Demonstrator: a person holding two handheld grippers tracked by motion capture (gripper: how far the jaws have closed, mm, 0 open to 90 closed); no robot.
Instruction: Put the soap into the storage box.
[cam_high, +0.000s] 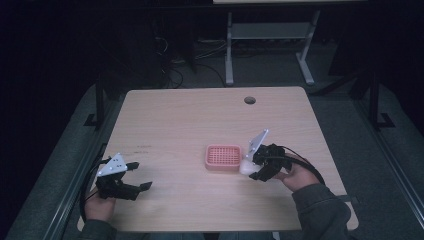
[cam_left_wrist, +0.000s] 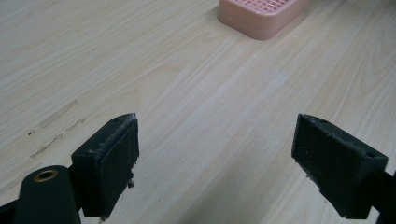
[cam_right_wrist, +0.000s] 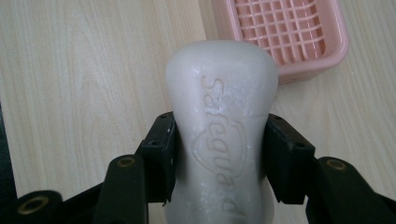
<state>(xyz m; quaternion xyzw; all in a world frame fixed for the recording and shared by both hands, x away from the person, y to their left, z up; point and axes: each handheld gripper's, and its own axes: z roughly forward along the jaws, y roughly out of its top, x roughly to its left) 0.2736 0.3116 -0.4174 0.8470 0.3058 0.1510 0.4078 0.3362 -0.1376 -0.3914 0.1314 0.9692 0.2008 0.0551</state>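
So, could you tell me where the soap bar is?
The soap bar is clamped in the right tool, just right of the pink tray.

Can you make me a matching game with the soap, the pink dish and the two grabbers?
Things:
1. bar of soap
2. soap dish
3. left hand-held gripper
4. right hand-held gripper

Descriptions:
A. pink, with a grid bottom, nothing in it
B. jaws wide apart, holding nothing
C. white, with raised letters on it
D. shut on something, right beside the dish

Pairs: 1-C, 2-A, 3-B, 4-D
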